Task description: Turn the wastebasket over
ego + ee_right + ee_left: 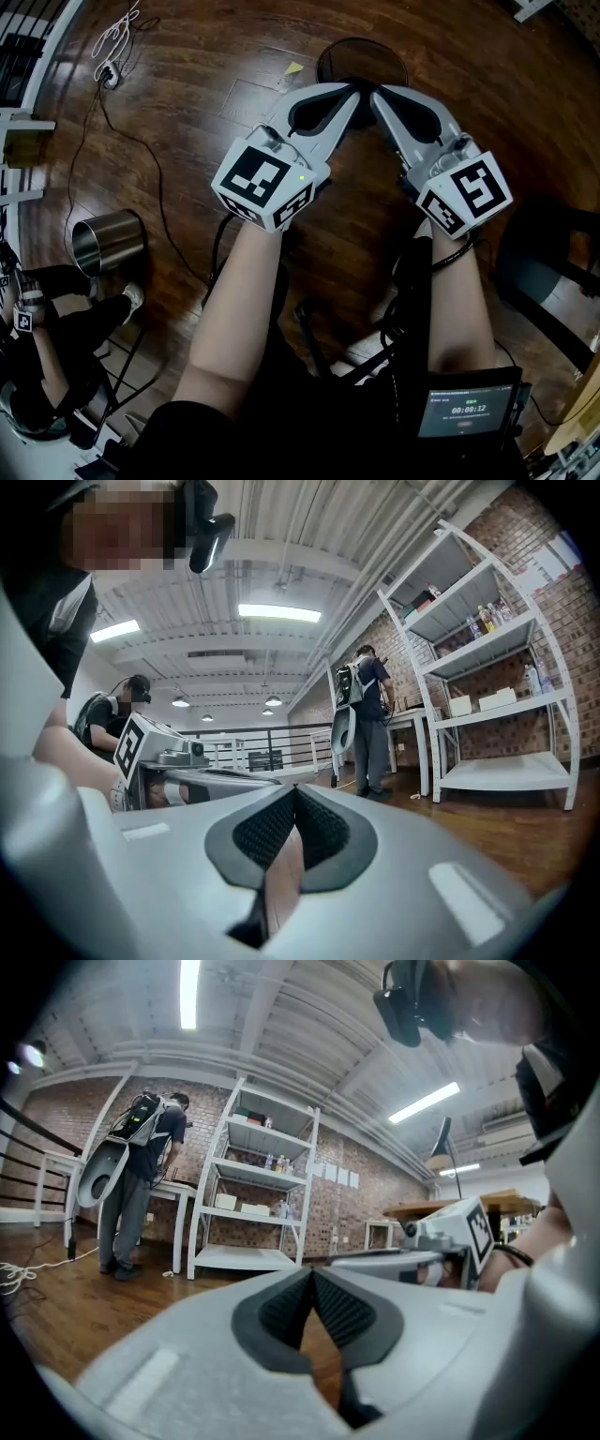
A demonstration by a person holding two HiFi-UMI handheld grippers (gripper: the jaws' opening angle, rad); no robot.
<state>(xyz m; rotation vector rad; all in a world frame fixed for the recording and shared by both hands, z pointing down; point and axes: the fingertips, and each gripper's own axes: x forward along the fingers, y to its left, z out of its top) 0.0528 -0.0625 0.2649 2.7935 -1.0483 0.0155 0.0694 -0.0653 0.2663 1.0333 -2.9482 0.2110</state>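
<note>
A dark round wastebasket (pixel 364 58) stands on the wooden floor at the top of the head view, seen from above, its near rim hidden behind the jaw tips. My left gripper (pixel 352 90) and right gripper (pixel 377 94) are held side by side and point level, tips close together just over that rim. Both are shut with nothing between their pads. In the left gripper view the left gripper (pixel 310 1273) shows only room beyond its tips. The right gripper (pixel 293 790) likewise shows no wastebasket.
A shiny steel bin (pixel 107 242) stands at the left next to a seated person (pixel 47 323). A white cable and power strip (pixel 112 67) lie at the upper left, a yellow scrap (pixel 293 68) near the wastebasket. A black chair (pixel 553 272) is at the right. White shelves (pixel 253 1194) and a standing person (pixel 141 1180) are farther off.
</note>
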